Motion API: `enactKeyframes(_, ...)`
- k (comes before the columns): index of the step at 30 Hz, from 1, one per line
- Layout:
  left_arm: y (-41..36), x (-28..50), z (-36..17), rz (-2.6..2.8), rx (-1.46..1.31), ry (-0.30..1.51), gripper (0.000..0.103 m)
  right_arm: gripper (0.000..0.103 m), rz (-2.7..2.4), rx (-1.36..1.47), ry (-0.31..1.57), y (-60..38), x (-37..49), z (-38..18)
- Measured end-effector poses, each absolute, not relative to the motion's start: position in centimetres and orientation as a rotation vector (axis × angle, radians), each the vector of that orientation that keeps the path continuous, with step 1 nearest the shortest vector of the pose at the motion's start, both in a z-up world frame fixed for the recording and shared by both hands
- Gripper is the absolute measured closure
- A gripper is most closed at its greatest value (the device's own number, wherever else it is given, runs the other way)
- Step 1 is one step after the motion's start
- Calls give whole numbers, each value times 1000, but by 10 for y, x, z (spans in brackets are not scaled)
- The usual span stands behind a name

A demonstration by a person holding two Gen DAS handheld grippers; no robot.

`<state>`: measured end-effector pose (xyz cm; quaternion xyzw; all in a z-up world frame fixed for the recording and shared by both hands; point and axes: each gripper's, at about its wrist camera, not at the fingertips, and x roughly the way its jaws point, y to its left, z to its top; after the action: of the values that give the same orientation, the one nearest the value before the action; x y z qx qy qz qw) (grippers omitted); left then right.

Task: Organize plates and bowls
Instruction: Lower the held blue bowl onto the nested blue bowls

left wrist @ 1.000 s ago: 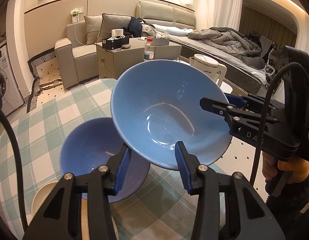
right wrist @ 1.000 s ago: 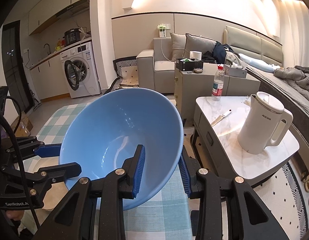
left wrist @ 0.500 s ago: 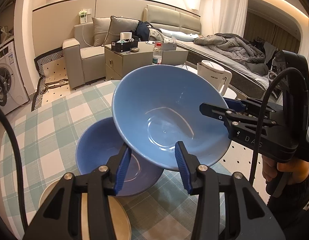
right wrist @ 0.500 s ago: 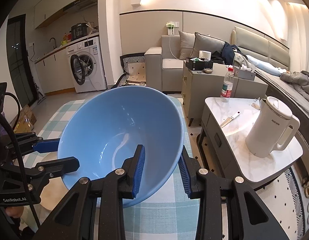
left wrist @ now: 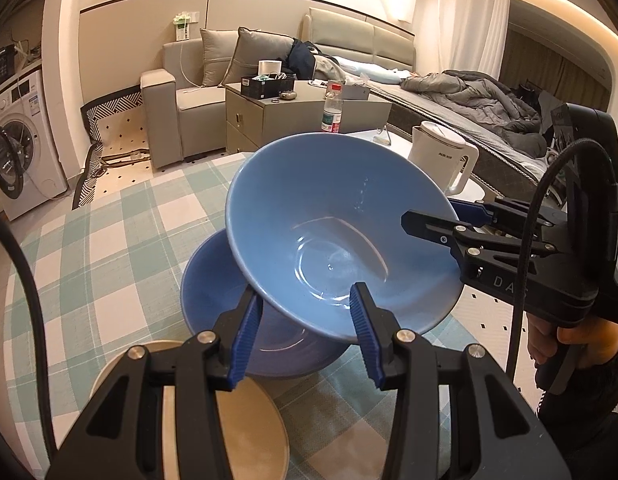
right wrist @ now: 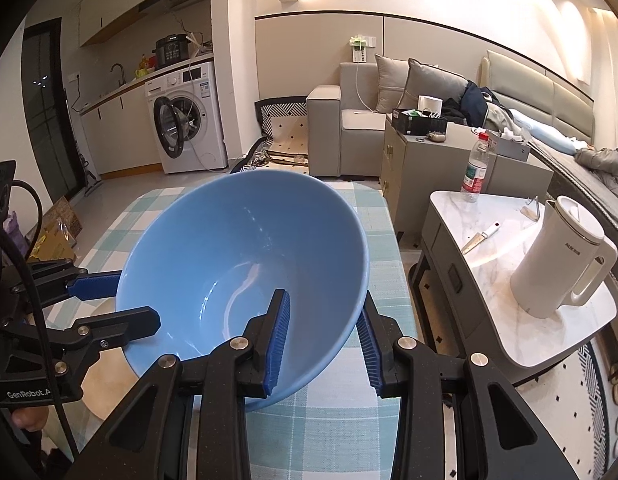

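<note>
A light blue bowl (left wrist: pixel 341 236) was held tilted in the air above a desk covered with a green-and-white checked tablecloth (left wrist: pixel 109 240). The bowl's rim was clamped at one side by the right tool (right wrist: pixel 323 340), one blue pad inside the bowl and the other against its outer wall, so this tool was closed on the bowl. In the left wrist view the same tool was seen reaching in from the right, gripped by a hand (left wrist: pixel 573 340). The left tool (left wrist: pixel 305 336) was held at the near edge of the bowl with its jaws partly apart; whether its pads pressed on the bowl could not be told. Below the lifted bowl, a second, darker blue bowl (left wrist: pixel 229 300) rested on the tablecloth, partly overlapped by the raised one. Just beside it, nearer the camera, a beige plate (left wrist: pixel 245 440) lay flat. Beyond the desk, a white electric kettle (right wrist: pixel 561 264) and a plastic water bottle (right wrist: pixel 475 172) stood on a marble-topped side table (right wrist: pixel 509 248), with a grey sofa (left wrist: pixel 189 96) and a washing machine (right wrist: pixel 185 116) further back.
</note>
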<state>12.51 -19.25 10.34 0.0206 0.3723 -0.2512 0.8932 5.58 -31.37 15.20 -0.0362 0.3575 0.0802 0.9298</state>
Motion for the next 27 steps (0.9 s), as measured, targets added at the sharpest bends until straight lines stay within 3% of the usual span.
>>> enactKeyframes(27, -165, 133, 82, -463, 36, 823, 59, 68, 225, -97, 822, -287, 86, 113)
